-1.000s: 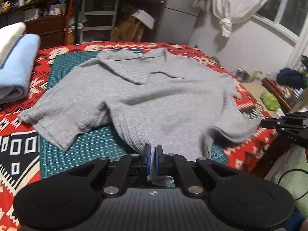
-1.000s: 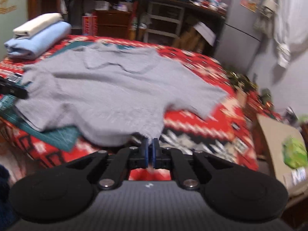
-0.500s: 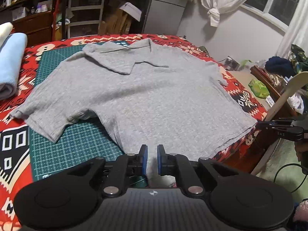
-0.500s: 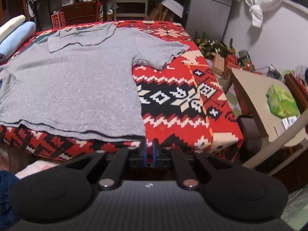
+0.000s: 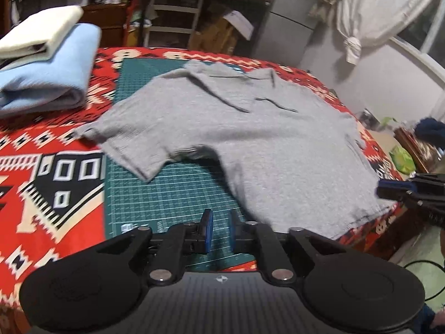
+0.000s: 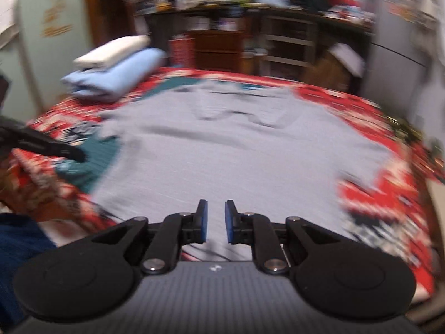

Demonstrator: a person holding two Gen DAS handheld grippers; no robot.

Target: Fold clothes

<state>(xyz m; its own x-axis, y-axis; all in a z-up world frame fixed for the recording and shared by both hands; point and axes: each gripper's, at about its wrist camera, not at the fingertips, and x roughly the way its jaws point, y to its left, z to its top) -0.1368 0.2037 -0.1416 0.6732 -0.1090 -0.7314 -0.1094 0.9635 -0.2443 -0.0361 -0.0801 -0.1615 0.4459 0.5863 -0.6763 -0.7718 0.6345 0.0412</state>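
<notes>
Blue-padded jaws of the left hand-held gripper (image 5: 219, 232) have just been opening and stand slightly apart with nothing between them, low in the frame over the green cutting mat (image 5: 167, 194). Likewise the right hand-held gripper (image 6: 216, 221), parted and empty above the grey polo shirt (image 5: 250, 144), which lies spread flat mid-frame on the red patterned bed (image 5: 50, 183). Folded blue and cream towels (image 5: 47, 66) sit upper left.

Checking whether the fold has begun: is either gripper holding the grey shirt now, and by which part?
Neither. The left gripper and right gripper have just been opening, with nothing between the pads; the grey shirt lies flat.
</notes>
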